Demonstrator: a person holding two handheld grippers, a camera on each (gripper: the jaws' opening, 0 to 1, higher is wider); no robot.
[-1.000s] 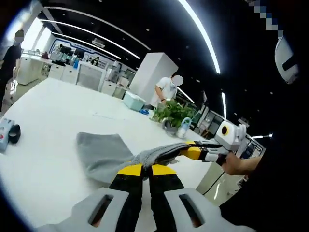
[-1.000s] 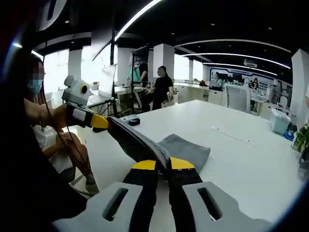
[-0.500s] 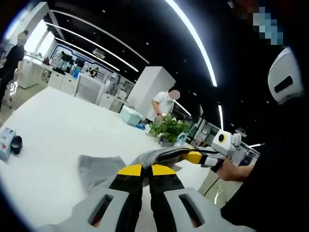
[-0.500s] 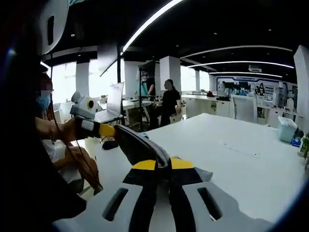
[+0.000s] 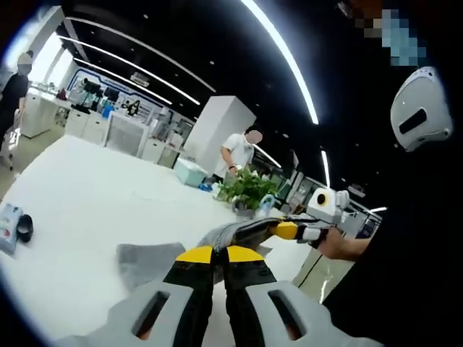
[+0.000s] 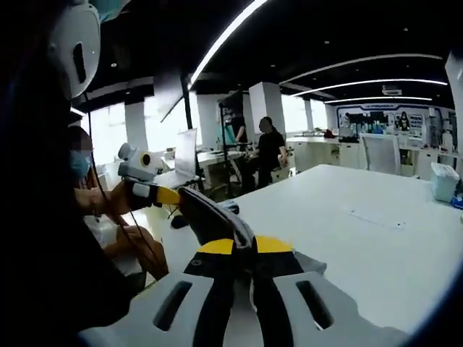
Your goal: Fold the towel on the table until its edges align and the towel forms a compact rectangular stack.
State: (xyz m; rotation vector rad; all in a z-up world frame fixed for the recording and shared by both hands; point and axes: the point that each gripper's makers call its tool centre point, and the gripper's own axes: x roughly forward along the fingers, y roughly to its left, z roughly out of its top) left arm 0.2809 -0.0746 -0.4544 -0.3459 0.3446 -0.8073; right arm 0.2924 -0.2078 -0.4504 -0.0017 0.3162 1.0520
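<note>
Left gripper clamped on grey towel edge; right gripper clamped on the same edge at the other corner, cloth stretched taut between them, lifted off the white table. Rest of towel trails on table below. Judgement: keep both corners level and tension even, carry edge over to far edge, lower together so edges line up.

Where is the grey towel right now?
The grey towel hangs stretched between the left gripper and right gripper above the white table; in the left gripper view its loose end lies on the table, lower left.
</note>
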